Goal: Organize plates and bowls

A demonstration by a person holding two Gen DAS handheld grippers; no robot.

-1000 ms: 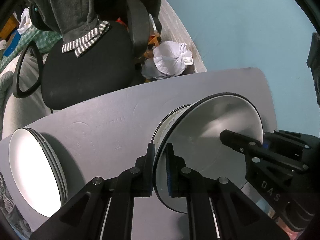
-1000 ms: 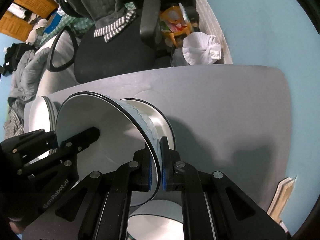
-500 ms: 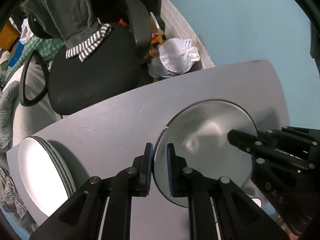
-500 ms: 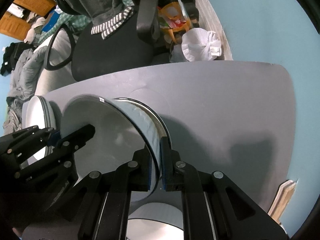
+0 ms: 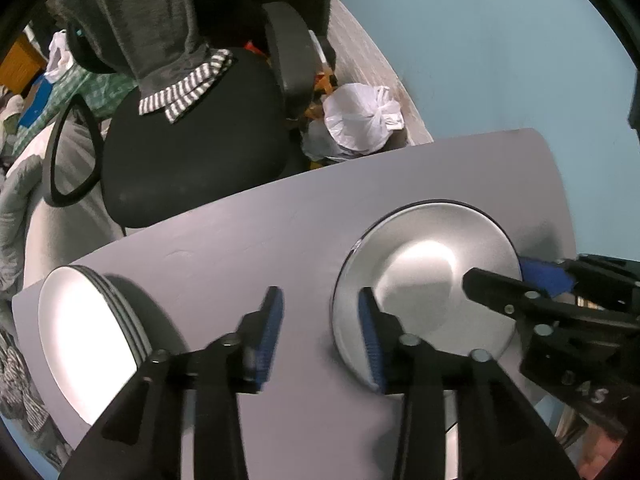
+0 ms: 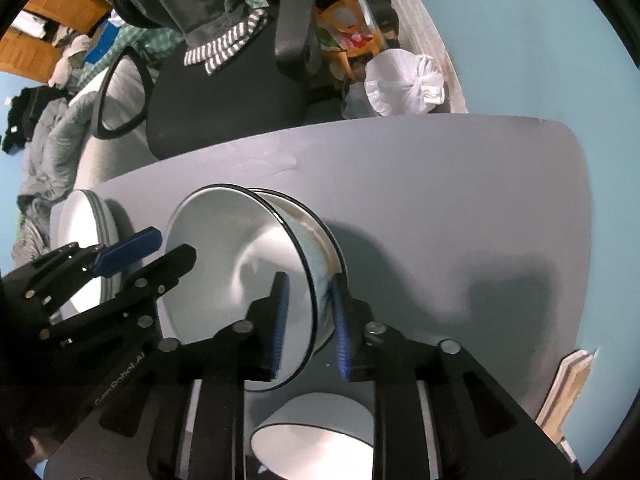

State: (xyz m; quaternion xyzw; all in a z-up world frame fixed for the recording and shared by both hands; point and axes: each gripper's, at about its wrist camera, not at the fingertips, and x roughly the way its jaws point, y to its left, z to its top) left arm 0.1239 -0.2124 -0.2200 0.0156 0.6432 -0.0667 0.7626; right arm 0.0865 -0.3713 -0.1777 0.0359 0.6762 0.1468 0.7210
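Note:
A white bowl with a black rim (image 5: pixel 428 276) sits nested in another bowl on the grey table (image 5: pixel 248 248); it also shows in the right wrist view (image 6: pixel 240 264). My left gripper (image 5: pixel 320 332) is open, its jaws astride the bowl's left rim. My right gripper (image 6: pixel 308 316) is open, its jaws either side of the bowl's right rim. A stack of white plates (image 5: pixel 92 340) lies at the table's left, also in the right wrist view (image 6: pixel 86 248). Another white bowl (image 6: pixel 316 432) sits near the front edge.
A black office chair (image 5: pixel 192 152) with grey clothing draped on it stands behind the table. A white plastic bag (image 5: pixel 360 120) lies on the floor by the blue wall. A wooden board (image 6: pixel 568 388) leans at the table's right edge.
The tilted bowl has come down flat onto the bowl beneath it. Both grippers have opened and let go of its rim.

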